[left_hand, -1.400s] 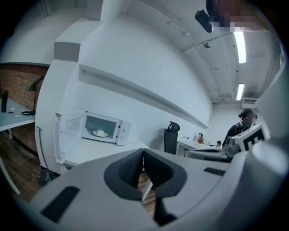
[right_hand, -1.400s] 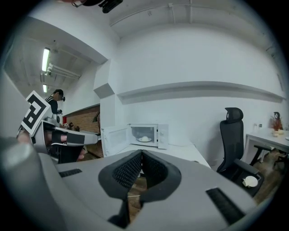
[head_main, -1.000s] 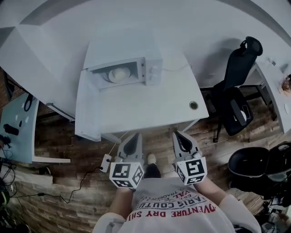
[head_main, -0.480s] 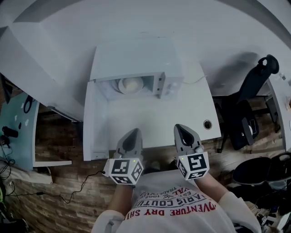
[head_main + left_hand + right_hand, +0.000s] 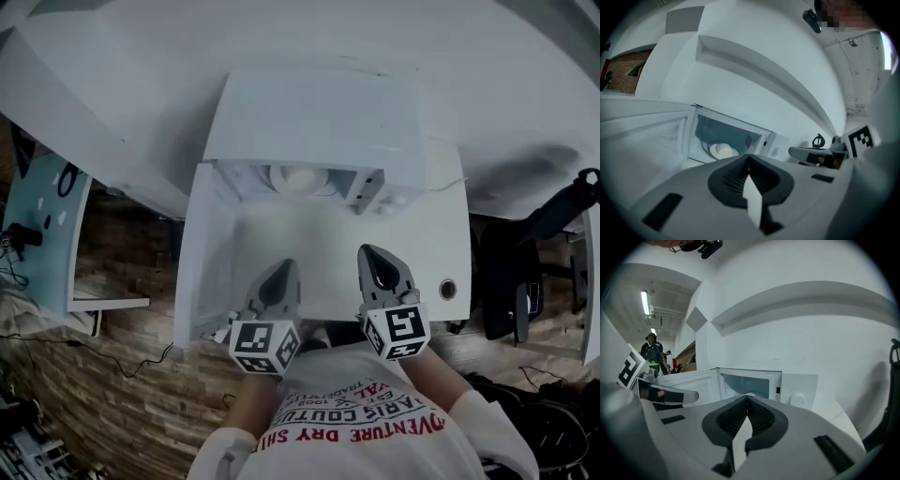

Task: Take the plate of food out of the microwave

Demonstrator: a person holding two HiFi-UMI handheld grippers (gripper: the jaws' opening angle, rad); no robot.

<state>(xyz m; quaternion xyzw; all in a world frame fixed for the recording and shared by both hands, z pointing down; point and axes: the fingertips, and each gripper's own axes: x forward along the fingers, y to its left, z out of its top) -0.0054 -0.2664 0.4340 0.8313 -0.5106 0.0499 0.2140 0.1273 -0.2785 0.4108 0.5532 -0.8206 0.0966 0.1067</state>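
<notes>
Head view: the plate of food (image 5: 298, 178) sits inside the microwave (image 5: 309, 112), which stands at the far edge of the table (image 5: 427, 253). Its door (image 5: 208, 246) is swung wide open along the table's left edge. Both tools hang over the near edge, well apart from the plate. The left gripper (image 5: 277, 270) and the right gripper (image 5: 373, 255) each have their jaws pressed together with nothing between them.

This looks to me like the approach. To do it well, I'd open the jaws before they enter the cavity and come in low and level. I'd take the plate's rim from both sides, and the left tool should stay off the open door.

The left gripper view looks straight into the cavity and shows a pale round mound on the plate, which the head view only hints at. The right gripper view shows the knob (image 5: 798, 400) on the front panel and a person (image 5: 652, 352) standing far off. Only the head view shows both tools against the table's edges, and the cable hole (image 5: 447, 289) near its right near corner.
</notes>
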